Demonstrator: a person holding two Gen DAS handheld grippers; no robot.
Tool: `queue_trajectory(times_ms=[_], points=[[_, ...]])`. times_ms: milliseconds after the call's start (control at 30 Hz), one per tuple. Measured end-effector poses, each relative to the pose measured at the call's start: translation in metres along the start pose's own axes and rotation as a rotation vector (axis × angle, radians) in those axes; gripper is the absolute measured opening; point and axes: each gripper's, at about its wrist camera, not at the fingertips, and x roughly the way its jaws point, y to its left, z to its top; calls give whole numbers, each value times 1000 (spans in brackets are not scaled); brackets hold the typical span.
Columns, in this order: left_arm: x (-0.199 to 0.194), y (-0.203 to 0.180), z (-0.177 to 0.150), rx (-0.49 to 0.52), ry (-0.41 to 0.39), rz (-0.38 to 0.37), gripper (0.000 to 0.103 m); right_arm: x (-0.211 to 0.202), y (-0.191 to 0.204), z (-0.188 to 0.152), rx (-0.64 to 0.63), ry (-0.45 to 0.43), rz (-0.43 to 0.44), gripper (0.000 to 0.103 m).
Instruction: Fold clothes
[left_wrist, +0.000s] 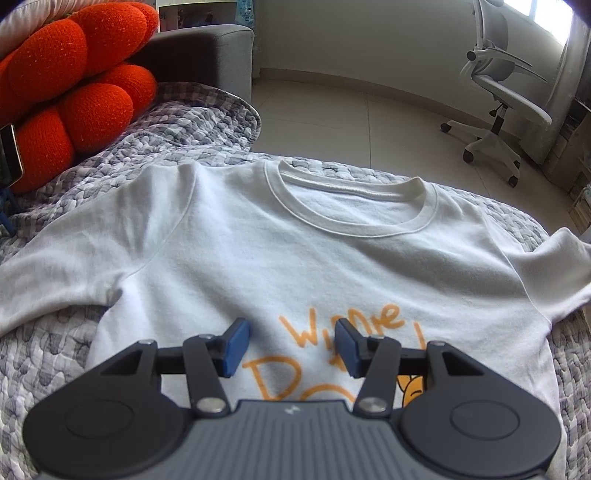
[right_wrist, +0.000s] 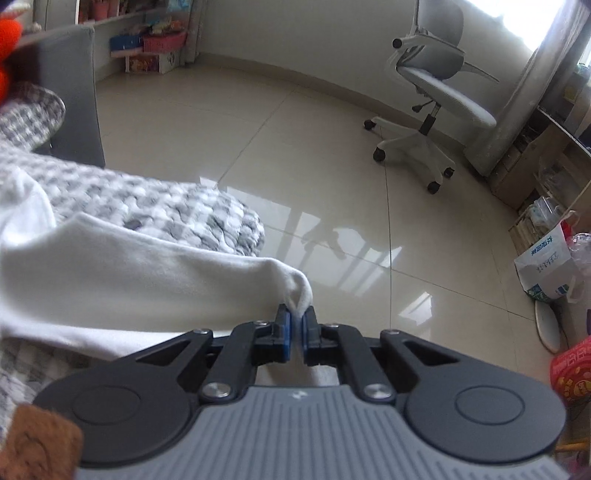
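- The left tool hangs just above the chest of a white T-shirt, its blue pads spread apart with nothing between them.
- The right tool has its pads pressed together, pinching the end of the shirt's sleeve; a small loop of white cloth pokes up beyond the tips.
- The T-shirt lies face up and spread flat, collar towards the far edge, both sleeves out to the sides.
- Orange handwriting on the shirt's front reads roughly "Winnie" on the upper line; the larger letters below are partly hidden by the left tool, and a yellow-orange cartoon figure shows at the right of them.
- Under the shirt is a quilted cover in a grey and white check, which rounds off at its far edge above the floor.
- A plump orange knotted cushion sits on the cover at the far left, against a grey upholstered arm.
- Beyond, glossy beige floor tiles mirror the window light.
- A white and grey office chair on castors stands near the curtain.
- At the right, a white bag with blue Chinese characters, too small to read surely, sits on the floor beside low shelving.
- Along the far wall are shelves with a pink basket and boxes.
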Motion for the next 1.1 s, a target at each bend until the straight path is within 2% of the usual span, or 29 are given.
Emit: queue_trajectory(times_ms=[133, 200, 233, 267, 300, 367, 433, 533, 633, 733, 800, 867, 933, 967, 1000, 1100], points=[[0, 6, 2, -25, -2, -9, 52, 26, 17, -19, -94, 125, -26, 6], [1, 6, 3, -35, -6, -11, 52, 27, 26, -23, -152, 139, -89, 8], [1, 7, 3, -40, -9, -16, 52, 23, 30, -23, -179, 119, -134, 12], [0, 8, 4, -47, -13, -23, 52, 16, 31, -22, -184, 81, -156, 25], [0, 8, 4, -53, -16, -29, 52, 4, 32, -17, -164, 22, -142, 40], [0, 10, 5, -63, -25, -40, 52, -20, 34, -4, -107, -86, -39, 50], [1, 13, 6, -76, -26, -41, 52, -40, 44, 11, -83, -169, 68, 50], [0, 16, 8, -103, -30, -38, 52, -53, 72, 34, -114, -236, 253, 50], [0, 17, 8, -119, -33, -43, 52, -39, 114, 59, -193, -231, 358, 50], [-2, 21, 9, -126, -38, -39, 52, -23, 147, 76, -236, -205, 418, 49], [-3, 27, 10, -135, -44, -30, 52, -13, 161, 85, -250, -187, 456, 37], [-4, 34, 11, -151, -47, -25, 51, 0, 170, 91, -261, -127, 457, 28], [-6, 44, 13, -174, -54, -21, 51, 3, 172, 95, -271, -114, 447, 22], [-7, 49, 13, -186, -57, -13, 51, 1, 172, 96, -270, -116, 439, 8], [-7, 54, 14, -202, -59, 5, 51, -3, 171, 99, -269, -127, 424, 5], [-6, 70, 15, -265, -59, 30, 50, -19, 164, 109, -230, -194, 366, 4]])
